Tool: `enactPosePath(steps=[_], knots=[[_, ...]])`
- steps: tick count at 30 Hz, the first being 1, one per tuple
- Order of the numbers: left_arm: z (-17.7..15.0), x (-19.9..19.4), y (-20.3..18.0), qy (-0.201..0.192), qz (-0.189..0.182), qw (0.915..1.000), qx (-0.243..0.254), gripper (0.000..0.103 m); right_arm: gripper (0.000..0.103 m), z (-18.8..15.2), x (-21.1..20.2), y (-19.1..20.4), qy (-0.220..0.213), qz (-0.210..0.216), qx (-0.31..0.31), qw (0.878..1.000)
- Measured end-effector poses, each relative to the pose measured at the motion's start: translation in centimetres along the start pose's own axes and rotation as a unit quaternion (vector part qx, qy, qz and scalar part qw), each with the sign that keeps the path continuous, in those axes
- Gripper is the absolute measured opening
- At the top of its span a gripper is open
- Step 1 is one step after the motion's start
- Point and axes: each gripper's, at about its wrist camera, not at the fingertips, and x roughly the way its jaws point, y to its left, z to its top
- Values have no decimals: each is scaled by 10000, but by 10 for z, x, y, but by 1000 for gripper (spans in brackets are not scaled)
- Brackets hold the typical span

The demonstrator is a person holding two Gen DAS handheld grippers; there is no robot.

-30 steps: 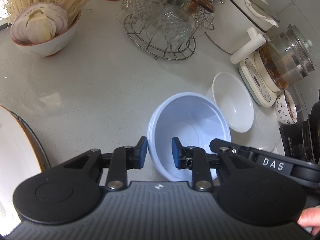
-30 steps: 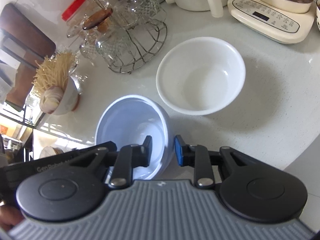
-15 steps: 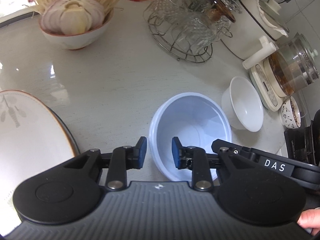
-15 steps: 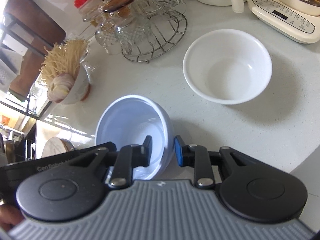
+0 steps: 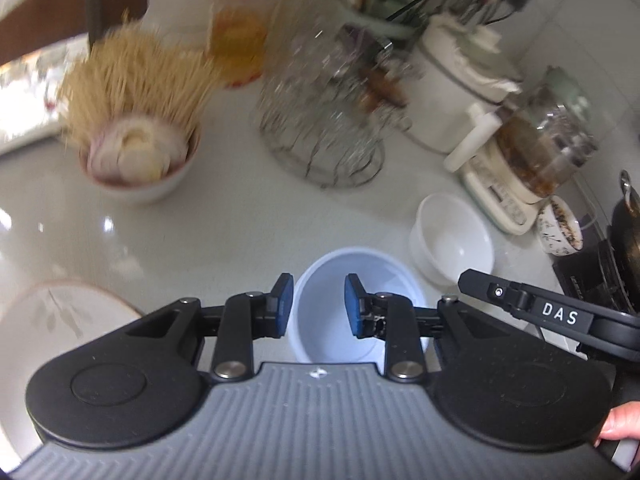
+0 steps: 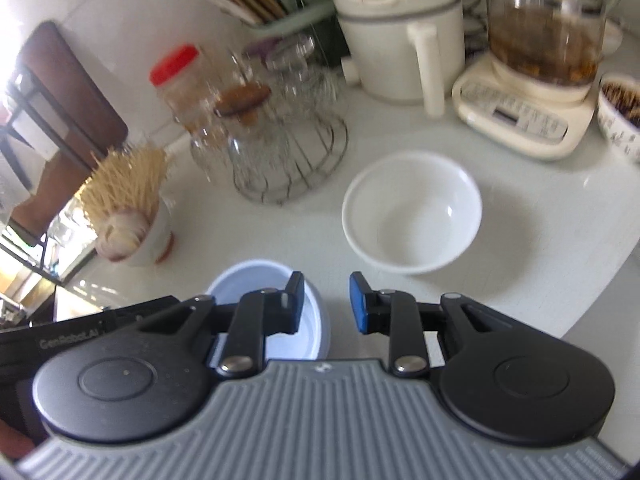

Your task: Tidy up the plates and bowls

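both grippers, left (image 5: 316, 300) and right (image 6: 326, 302), straddle blue bowl (image 5: 340, 280) rim.

"DAS" — right claw (image 5: 564, 317); "GenRobot.AI" — left claw (image 6: 68, 340).

Pale blue bowl (image 5: 352, 320), plain, directly ahead of the left gripper (image 5: 319, 304), whose pads are blue on black arms. White bowl (image 6: 412, 212), plain, ahead of the right gripper (image 6: 326, 302), also blue-padded. White plate (image 5: 52, 320) with a brown rim and faint grey leaf motif, left of the left gripper. Straw-yellow noodles (image 5: 136, 76) in a white bowl (image 5: 136, 184) with purple-edged onion. Jar (image 6: 180, 80) with a red lid. Cream kettle base (image 6: 520, 120). Speckled white countertop (image 6: 520, 264).
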Motion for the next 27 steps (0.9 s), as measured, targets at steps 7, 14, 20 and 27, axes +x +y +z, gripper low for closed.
enactPosePath(steps=[7,14,20,27], knots=[[7,-28,-9,-263,-208,9986,404,32,29,-8,-32,20,-469,-187,-40,9987],[0,-37,-9,-155,-571,9968,545,32,29,-26,-51,27,-614,-543,88,9966],[4,-31,-26,-128,-651,9950,744,32,29,-25,-54,8,-661,-709,291,9949],[20,7,-56,111,-678,9956,640,32,29,-4,-41,-28,-543,-628,614,9947]])
